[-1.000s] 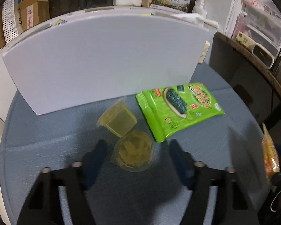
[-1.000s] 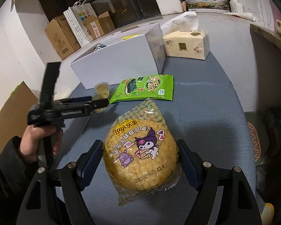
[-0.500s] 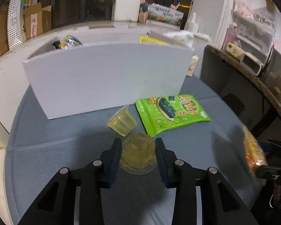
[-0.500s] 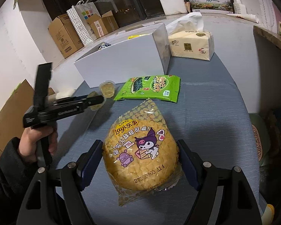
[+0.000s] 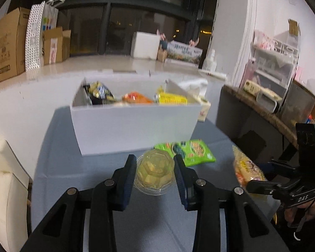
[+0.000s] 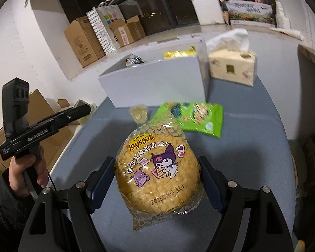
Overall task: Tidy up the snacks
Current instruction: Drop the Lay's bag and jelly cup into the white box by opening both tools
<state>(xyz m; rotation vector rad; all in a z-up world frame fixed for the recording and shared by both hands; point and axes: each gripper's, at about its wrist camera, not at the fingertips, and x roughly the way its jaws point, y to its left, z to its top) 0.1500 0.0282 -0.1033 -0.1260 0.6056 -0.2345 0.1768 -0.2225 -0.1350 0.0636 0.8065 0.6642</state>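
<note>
My left gripper (image 5: pixel 155 173) is shut on a clear jelly cup (image 5: pixel 155 174) with yellow-green jelly and holds it raised above the blue table, in front of the white box (image 5: pixel 134 126). My right gripper (image 6: pixel 157 180) is shut on a yellow Lay's chip bag (image 6: pixel 157 172), held above the table. A second jelly cup (image 6: pixel 139 114) and a green seaweed snack pack (image 6: pixel 196 117) lie on the table before the box. The box holds several snack packs (image 5: pixel 136 99). The left gripper also shows in the right wrist view (image 6: pixel 82 110).
A tissue pack (image 6: pixel 233 67) stands right of the box. Cardboard boxes (image 6: pixel 84 42) and a paper bag (image 6: pixel 104 28) stand on the floor behind. A dark counter with clutter (image 5: pixel 268 107) is to the right. White seats (image 5: pixel 6 187) sit left of the table.
My left gripper closed on the jelly cup and lifted it off the table, so the inside of the box came into view. My right gripper kept hold of the chip bag.
</note>
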